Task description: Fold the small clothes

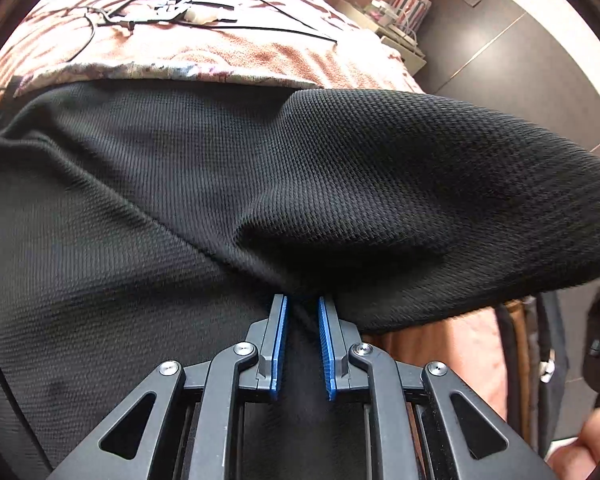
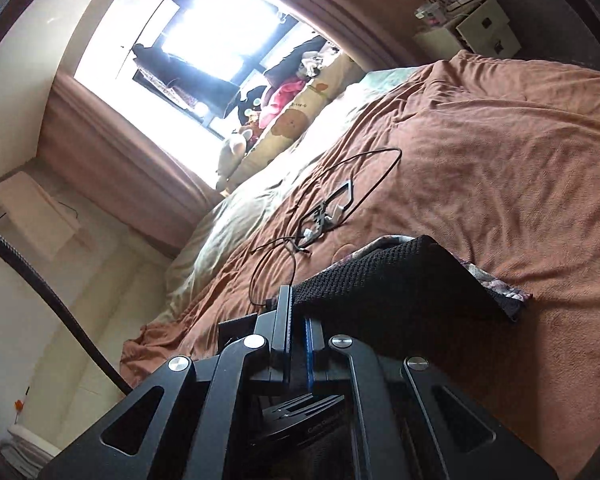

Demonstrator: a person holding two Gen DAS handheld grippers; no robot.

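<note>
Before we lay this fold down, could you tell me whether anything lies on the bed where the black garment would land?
Yes: a floral cloth lies directly under the black garment, and a black cable sits farther up the bed.

Strong daylight enters through the window (image 2: 204,52), which is overexposed to white glare. Both fisheye views bend strongly at the edges; black garment (image 1: 260,184) shows slight blur.

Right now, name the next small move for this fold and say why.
Probably carry both pinched edges forward together and lay them down. The left gripper and right gripper each pinch the black garment, which hangs lifted above the bed, so the fold isn't set yet.
</note>
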